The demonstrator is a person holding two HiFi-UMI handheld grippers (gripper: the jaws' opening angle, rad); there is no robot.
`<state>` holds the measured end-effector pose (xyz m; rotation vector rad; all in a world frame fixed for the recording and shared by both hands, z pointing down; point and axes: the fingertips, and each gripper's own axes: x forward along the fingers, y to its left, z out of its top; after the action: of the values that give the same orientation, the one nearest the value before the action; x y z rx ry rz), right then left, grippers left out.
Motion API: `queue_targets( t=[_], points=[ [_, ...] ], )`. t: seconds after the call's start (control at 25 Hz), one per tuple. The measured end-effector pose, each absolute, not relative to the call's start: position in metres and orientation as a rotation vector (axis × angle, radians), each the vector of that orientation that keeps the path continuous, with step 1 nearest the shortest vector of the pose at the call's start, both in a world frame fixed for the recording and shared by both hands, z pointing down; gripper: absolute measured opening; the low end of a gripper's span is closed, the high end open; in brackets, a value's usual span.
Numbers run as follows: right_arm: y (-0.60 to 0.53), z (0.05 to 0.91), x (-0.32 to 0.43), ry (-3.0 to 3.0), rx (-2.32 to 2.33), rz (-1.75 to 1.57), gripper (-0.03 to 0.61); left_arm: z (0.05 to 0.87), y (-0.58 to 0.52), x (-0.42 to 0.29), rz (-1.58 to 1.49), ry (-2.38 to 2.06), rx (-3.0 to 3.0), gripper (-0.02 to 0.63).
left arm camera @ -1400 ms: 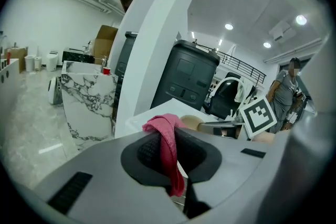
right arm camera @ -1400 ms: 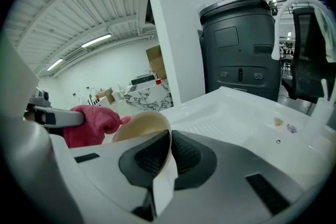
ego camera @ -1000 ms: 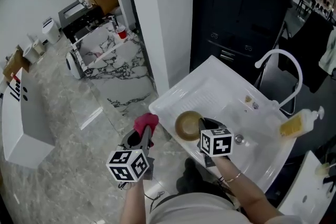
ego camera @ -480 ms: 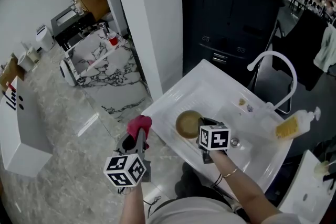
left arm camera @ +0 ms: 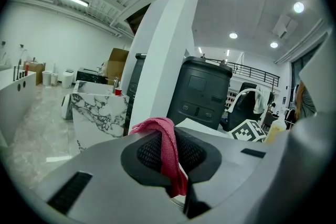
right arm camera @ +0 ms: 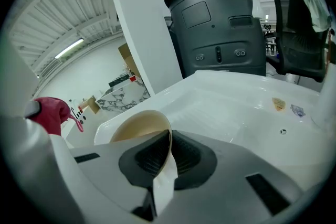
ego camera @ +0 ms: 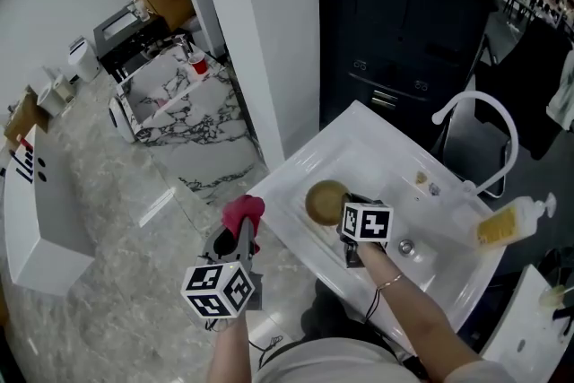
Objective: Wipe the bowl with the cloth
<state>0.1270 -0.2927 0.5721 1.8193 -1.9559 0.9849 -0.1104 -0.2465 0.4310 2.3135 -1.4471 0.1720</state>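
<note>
The right gripper (right arm camera: 167,160) has carried the bowl (ego camera: 325,200) a little lower over the sink (ego camera: 377,143); the left gripper (ego camera: 242,236) has barely shifted.

At the left, just outside the sink's front edge, the left gripper's jaws are clamped on a red cloth (left arm camera: 157,126). A fold bunches above the tips, which leaves loose fabric free to rub with. It is near the bowl but does not touch it.

The tan bowl hangs above the ribbed draining end of the sink, close to the front edge. The right gripper's jaws are pinched on the bowl's rim, one inside and one outside. That grip probably keeps the hollow open and tilted toward the cloth, so any drips fall into the sink. Wiping has not yet begun.

Further right, the white faucet (ego camera: 489,99) arches over the sink's far edge, and a pump bottle (ego camera: 502,224) stands at the right-hand corner, both well apart from the work.
</note>
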Motion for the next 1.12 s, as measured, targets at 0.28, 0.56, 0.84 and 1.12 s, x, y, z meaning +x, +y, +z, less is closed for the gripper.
queue_targets(
  t=[0.28, 0.56, 0.84, 1.12],
  points=[
    [-0.321, 0.581, 0.122, -1.973, 1.814, 0.994, 0.02, 0.435, -0.254, -0.117, 0.169, -1.471, 2.285, 0.043],
    [-0.337, 0.594, 0.121, -1.948, 1.8, 1.025, 0.02, 0.441, -0.259, -0.125, 0.168, -1.49, 2.256, 0.043],
    [-0.342, 0.602, 0.123, -1.942, 1.796, 1.041, 0.021, 0.444, -0.259, -0.129, 0.165, -1.488, 2.243, 0.043],
    [-0.345, 0.609, 0.124, -1.912, 1.766, 0.953, 0.038, 0.445, -0.259, -0.133, 0.165, -1.483, 2.238, 0.043]
  ],
)
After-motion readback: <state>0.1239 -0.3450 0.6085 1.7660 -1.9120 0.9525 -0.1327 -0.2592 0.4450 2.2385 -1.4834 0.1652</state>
